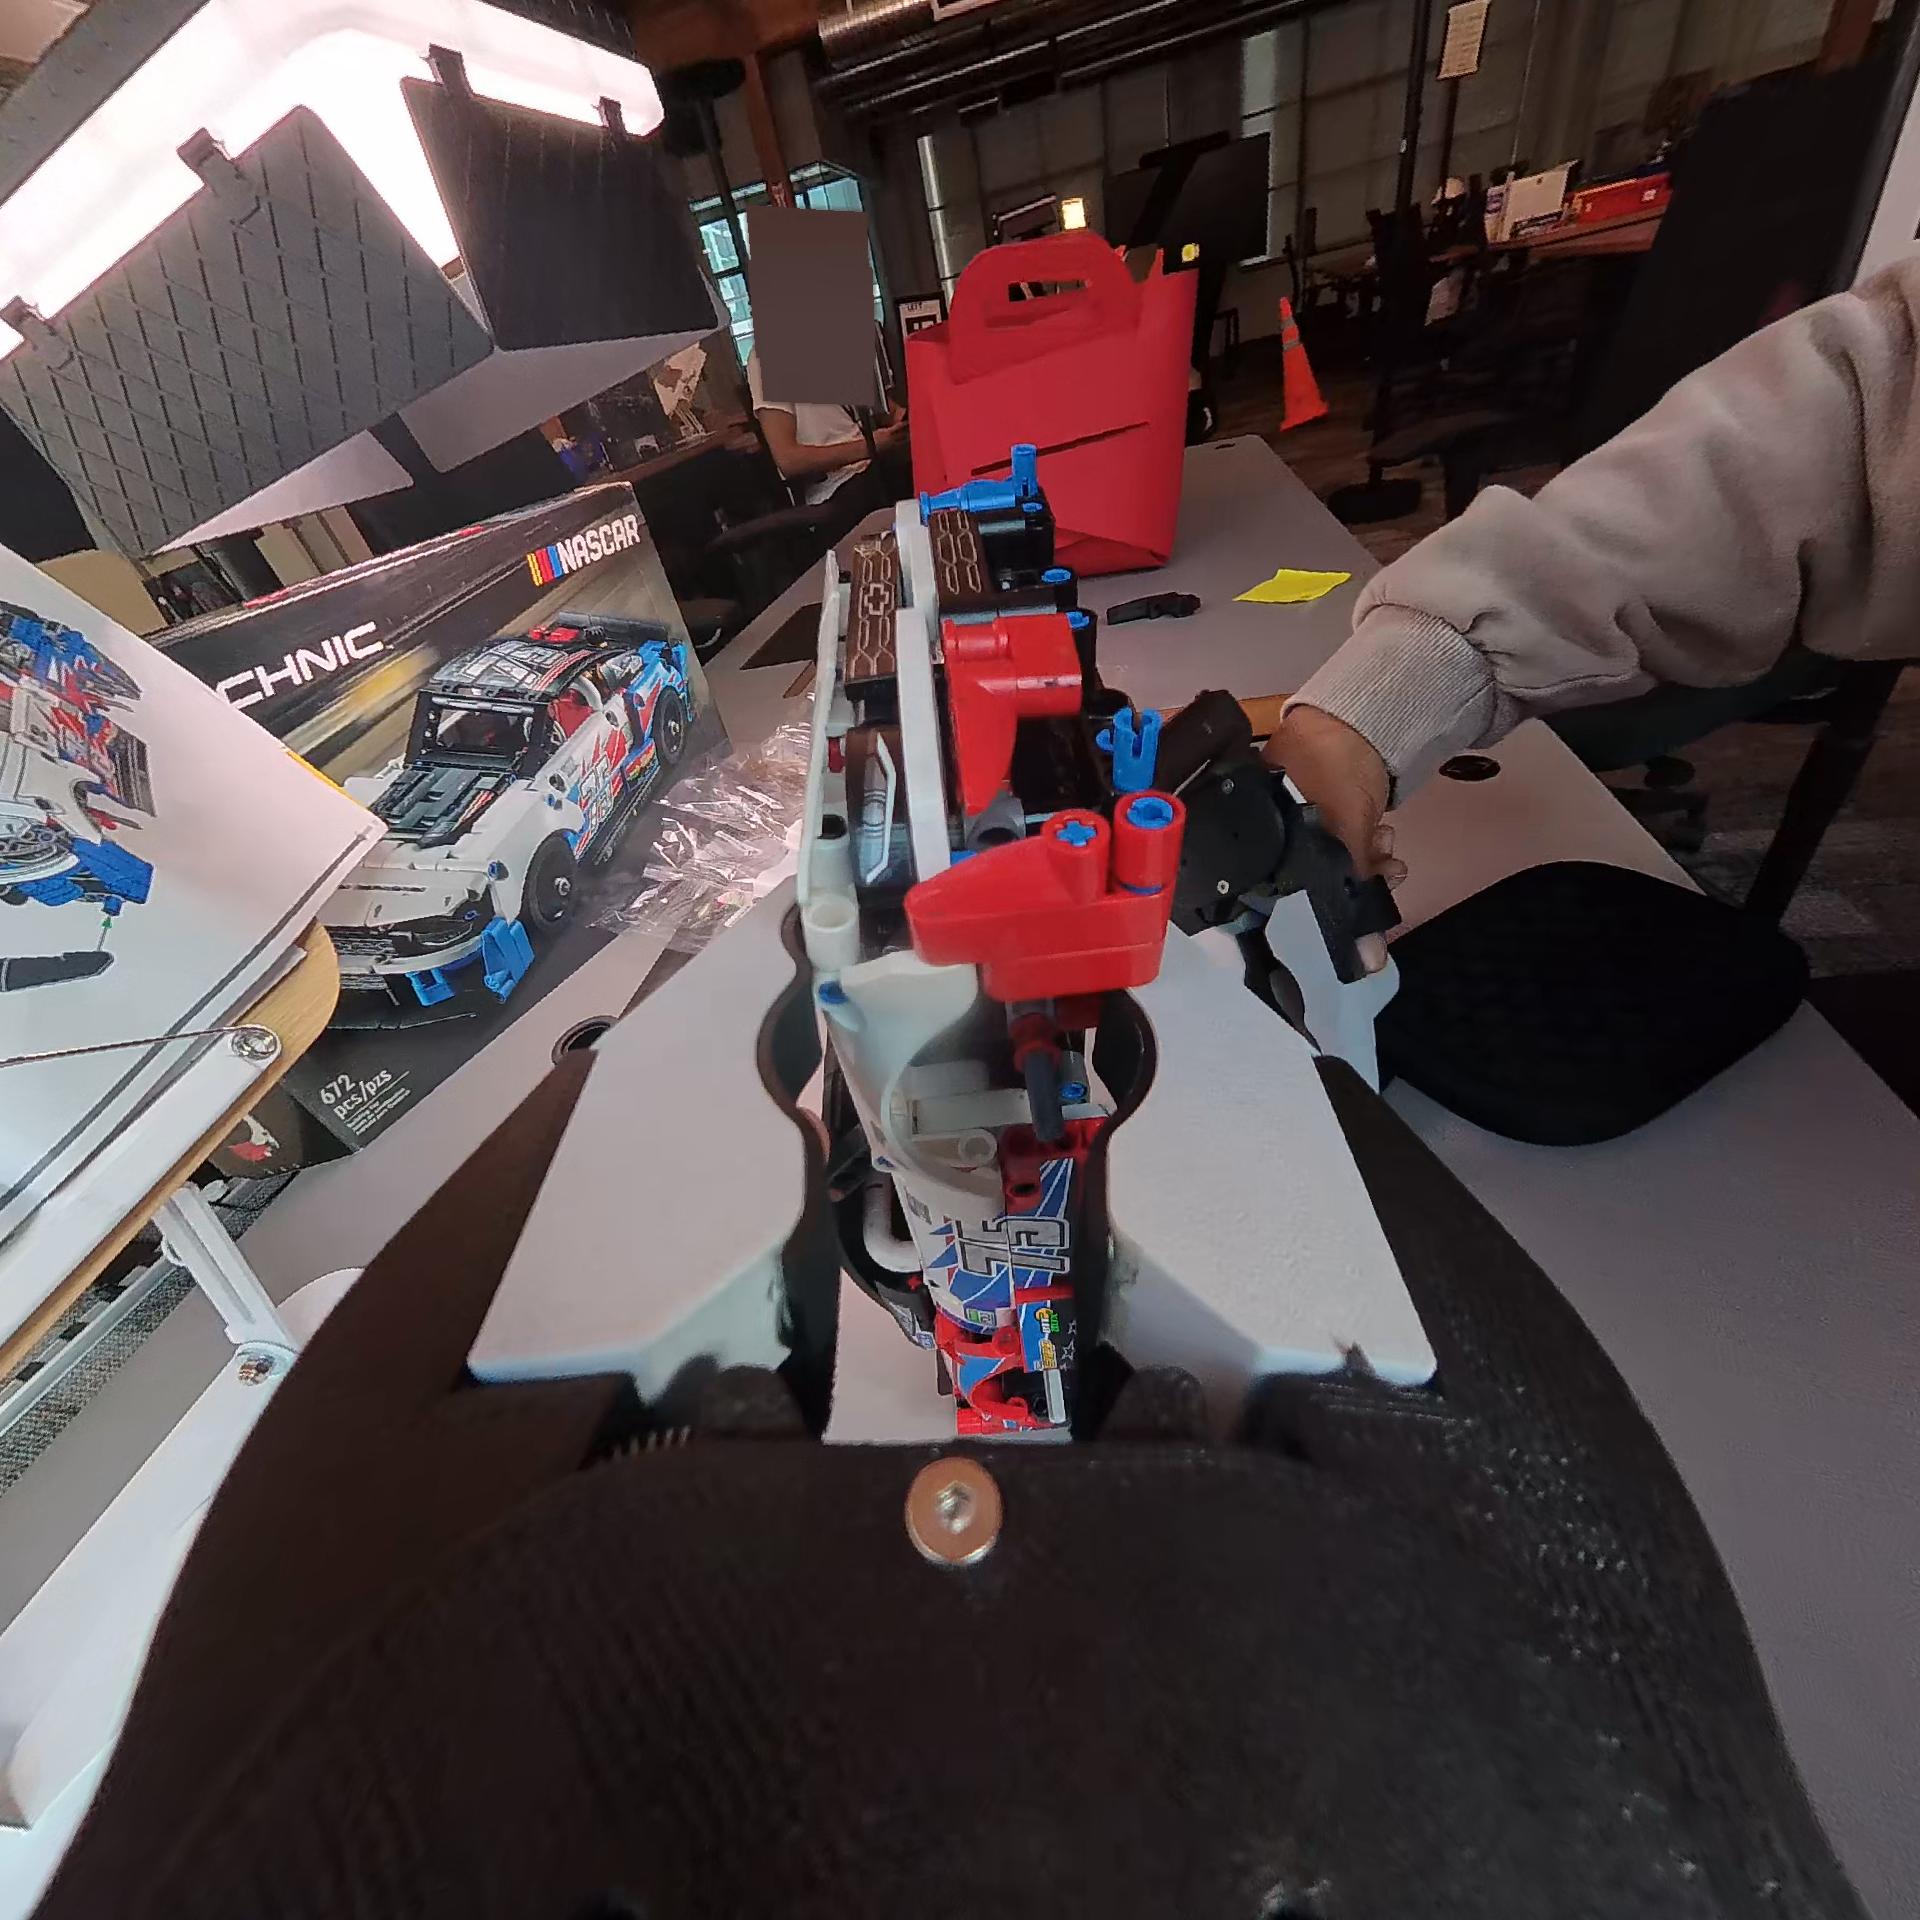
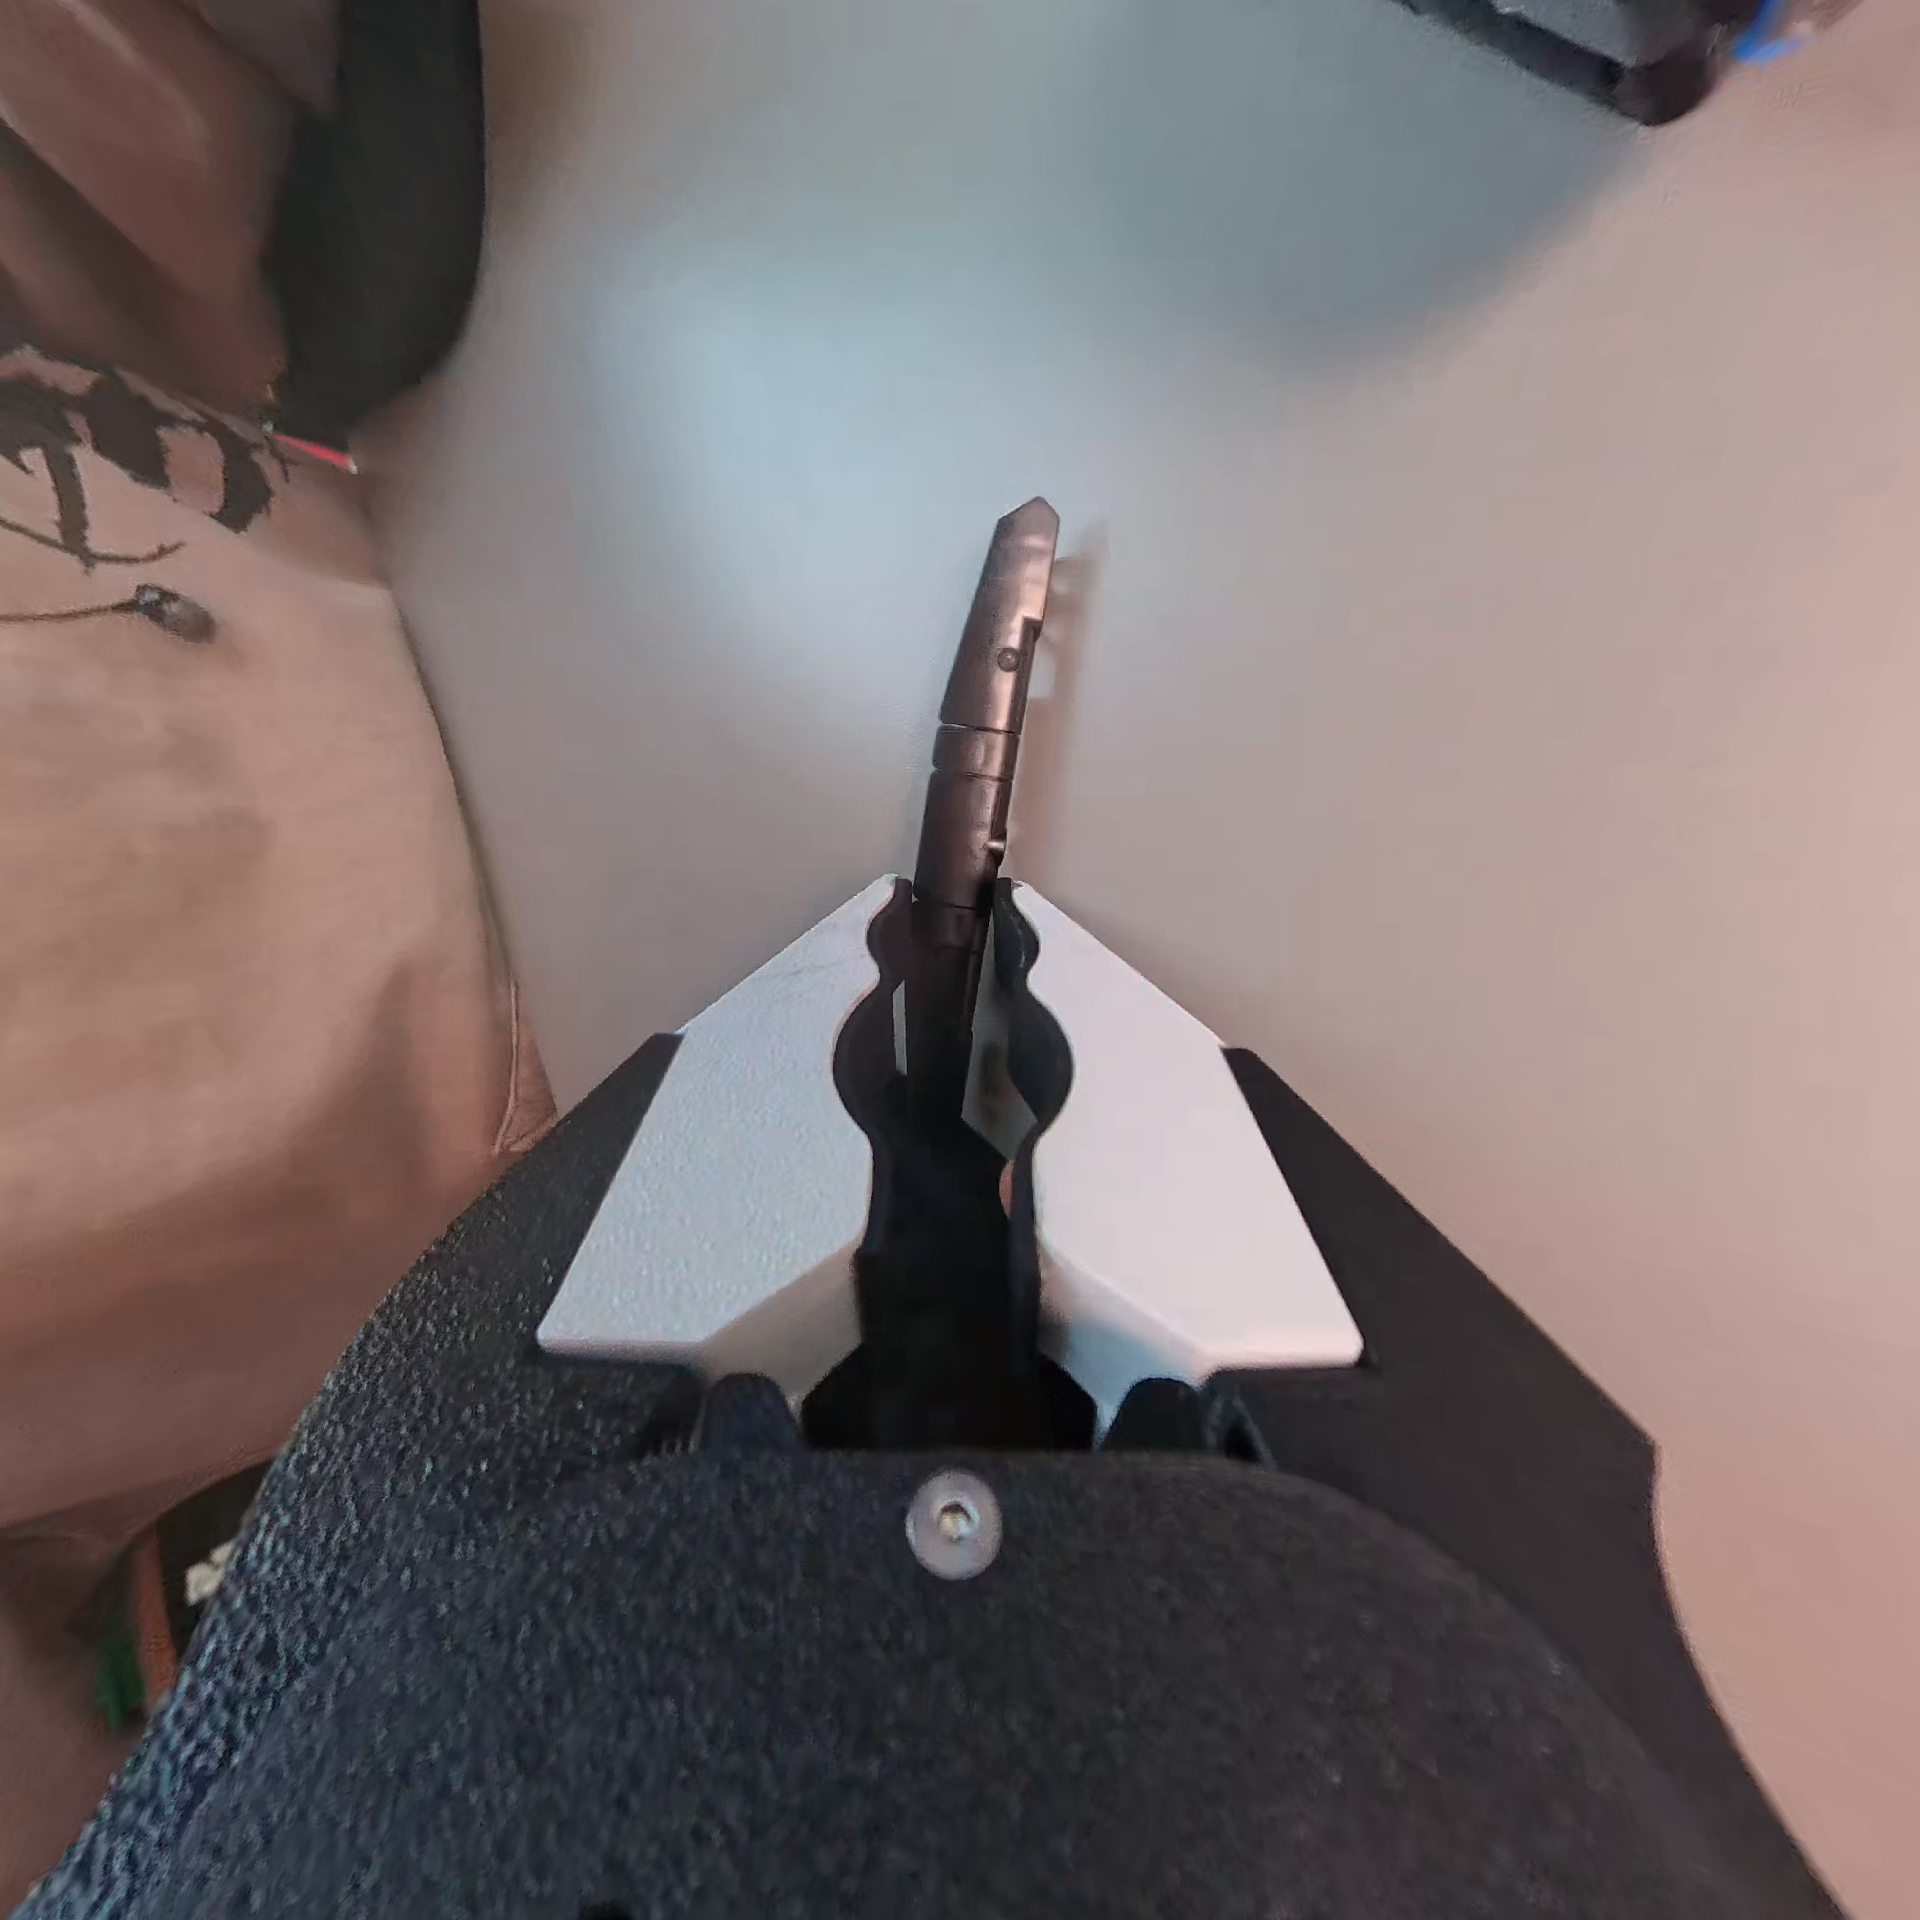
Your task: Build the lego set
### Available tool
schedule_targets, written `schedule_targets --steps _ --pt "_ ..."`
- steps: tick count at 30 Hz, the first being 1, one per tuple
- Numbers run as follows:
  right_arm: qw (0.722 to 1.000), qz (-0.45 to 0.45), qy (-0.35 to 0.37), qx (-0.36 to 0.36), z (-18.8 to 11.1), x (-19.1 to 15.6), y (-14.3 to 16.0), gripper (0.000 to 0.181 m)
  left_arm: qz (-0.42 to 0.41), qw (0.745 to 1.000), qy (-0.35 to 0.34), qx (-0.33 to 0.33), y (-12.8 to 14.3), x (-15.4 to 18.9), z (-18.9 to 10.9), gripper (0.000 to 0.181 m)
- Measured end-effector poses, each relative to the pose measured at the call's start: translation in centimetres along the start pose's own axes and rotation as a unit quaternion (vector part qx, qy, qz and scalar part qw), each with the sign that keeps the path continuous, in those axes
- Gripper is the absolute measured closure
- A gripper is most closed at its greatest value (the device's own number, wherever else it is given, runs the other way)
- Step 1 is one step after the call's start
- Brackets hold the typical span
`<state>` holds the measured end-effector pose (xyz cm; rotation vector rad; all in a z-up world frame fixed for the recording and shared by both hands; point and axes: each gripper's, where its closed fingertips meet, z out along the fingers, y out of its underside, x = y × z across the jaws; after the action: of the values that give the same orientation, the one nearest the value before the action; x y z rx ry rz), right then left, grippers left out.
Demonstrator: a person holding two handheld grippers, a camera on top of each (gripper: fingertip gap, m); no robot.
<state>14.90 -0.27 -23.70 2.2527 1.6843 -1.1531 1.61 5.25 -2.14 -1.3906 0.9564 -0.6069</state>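
- The half-built car model (image 1: 935, 831), white with red, black and blue parts, stands on edge above the worktop (image 1: 1662, 1299), reaching away from the camera in the left wrist view.
- The left gripper (image 1: 961, 1049) has its jaws pinching the near end of the model, one white finger (image 1: 665, 1174) on each side.
- A long, thin black piece (image 2: 992, 707) sticks out forward from the right gripper (image 2: 951, 894), whose jaws are closed on its lower end; it points at the pale worktop.
- In the left wrist view the right gripper sits just right of the model, near its red corner, held by a hand (image 1: 1340, 790) in a beige sleeve (image 1: 1621, 520).
- The set's box (image 1: 447, 769) lies left of the model, with clear plastic bags (image 1: 727, 831) between them.
- An open instruction booklet (image 1: 125, 831) rests on a stand at the far left.
- A red paper bag (image 1: 1049, 405) stands beyond the model; a yellow note (image 1: 1294, 584) and a small black part (image 1: 1151, 606) lie near it.
- A black seat cushion (image 1: 1590, 997) is at the right edge of the worktop.
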Motion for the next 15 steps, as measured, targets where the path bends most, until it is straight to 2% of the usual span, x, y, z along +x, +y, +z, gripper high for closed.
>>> schedule_targets --steps 6,10,13,15 --pt "0.996 0.016 0.063 0.056 -1.6 1.9 0.1 0.168 0.002 1.000 0.000 -0.001 -0.1 0.2 0.1 0.130" --pt "0.992 0.058 0.069 0.083 -2.4 2.7 0.2 0.173 0.004 1.000 0.000 -0.002 -0.1 0.4 0.2 0.130" --pt "0.988 -0.004 0.101 0.120 -3.2 2.0 -1.0 0.168 0.007 1.000 0.000 -0.004 -0.1 0.6 0.2 0.130" --pt "0.974 -0.083 0.176 0.115 -3.3 1.5 -1.7 0.167 0.007 1.000 0.000 -0.004 -0.1 0.6 0.2 0.131"
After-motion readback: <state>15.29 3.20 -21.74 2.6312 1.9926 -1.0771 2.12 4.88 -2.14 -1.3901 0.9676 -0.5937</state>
